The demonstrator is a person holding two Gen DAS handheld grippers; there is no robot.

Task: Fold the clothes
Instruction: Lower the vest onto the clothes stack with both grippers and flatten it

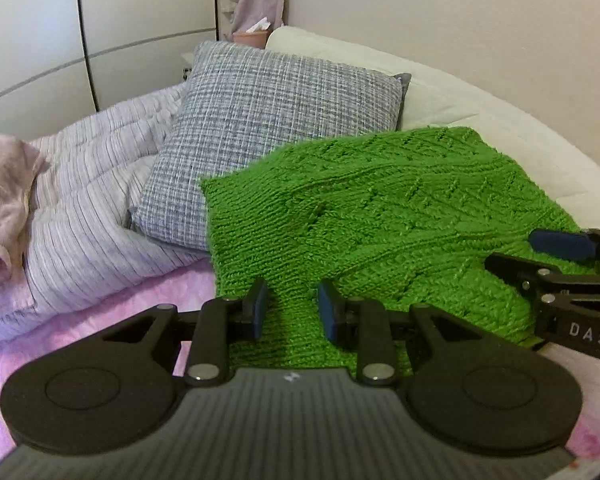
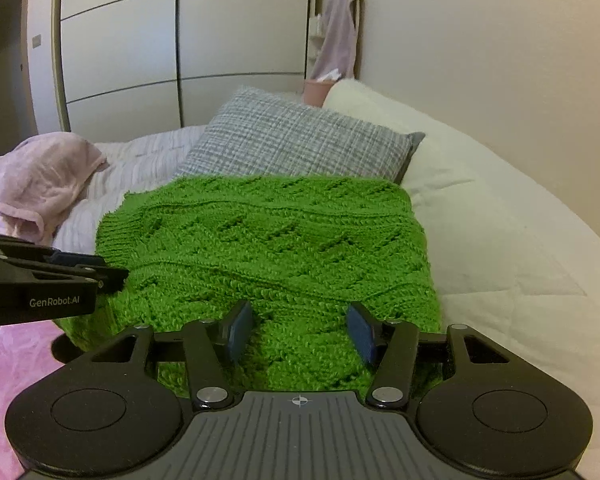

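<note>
- Bed (image 2: 500, 248) with white quilted cover against a pale wall, white wardrobe doors behind.
- Folded green chunky-knit sweater (image 2: 268, 248) lies mid-bed, far edge against grey woven cushion (image 2: 300, 144).
- Sweater's near hem hidden under both claws.
- Left claw (image 1: 292, 312) narrowly parted, right claw (image 2: 300, 336) wider; both empty, over knit.
- Bare cover to the right.

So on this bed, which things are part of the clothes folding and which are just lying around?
Part of the job:
green knitted sweater
left gripper
right gripper

Just lying about:
grey woven pillow
striped quilt
crumpled pink garment, possibly next to fold
white cushion
</note>
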